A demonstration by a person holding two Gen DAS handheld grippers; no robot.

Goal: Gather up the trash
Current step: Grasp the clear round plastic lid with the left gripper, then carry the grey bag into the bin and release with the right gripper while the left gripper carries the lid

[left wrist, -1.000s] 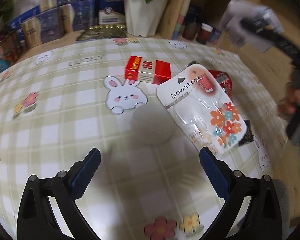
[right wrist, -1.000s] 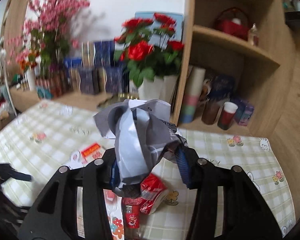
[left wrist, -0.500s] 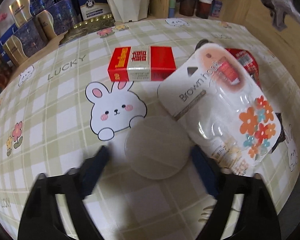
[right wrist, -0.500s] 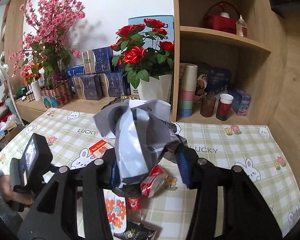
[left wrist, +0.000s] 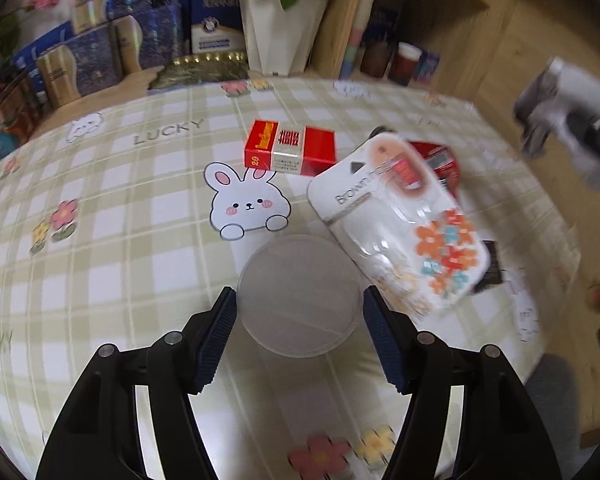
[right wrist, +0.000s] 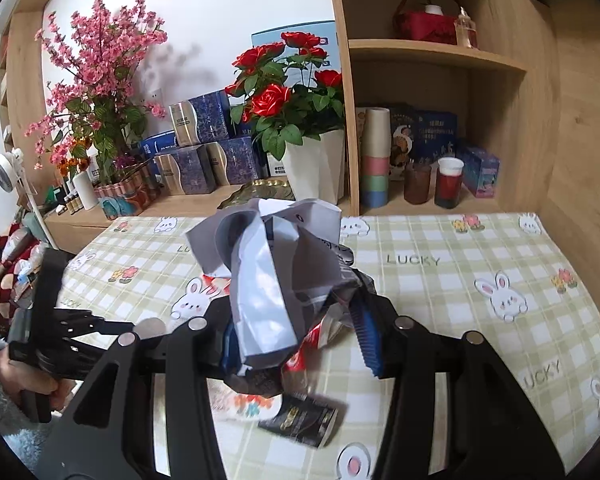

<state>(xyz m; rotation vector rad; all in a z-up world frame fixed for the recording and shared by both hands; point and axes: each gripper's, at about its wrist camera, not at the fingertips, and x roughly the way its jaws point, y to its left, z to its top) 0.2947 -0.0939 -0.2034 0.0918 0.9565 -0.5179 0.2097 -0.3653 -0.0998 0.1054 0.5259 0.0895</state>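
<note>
The jaws of the left gripper (left wrist: 298, 316) have just been closing and are now set against the 2 sides of a clear round lid (left wrist: 298, 294), which is held between the blue pads just above the worktop (left wrist: 112, 208). The jaws of the right gripper (right wrist: 296, 330) are clamped partway shut on a crumpled grey plastic bag (right wrist: 272, 276), carried above the far side of the litter.

The step in hand is judged to be the pickup of the lid, 1 piece of the trash. The rest is spread just beyond it: a red cigarette box (left wrist: 290, 152), a white blister pack printed with flowers (left wrist: 396, 220) lying beside the lid, a red wrapper (left wrist: 440, 158) partly covered by that pack, and a dark sachet (right wrist: 298, 416) at the worktop's near edge in the right wrist view.

For the next move, a firm hold on the thin, slippery lid is called for before it is lifted clear, since it could pop out of the pads. The bag is bunched up and no open mouth is seen, so it would probably have to be opened or presented before the lid can be dropped in. No bin is seen.
</note>
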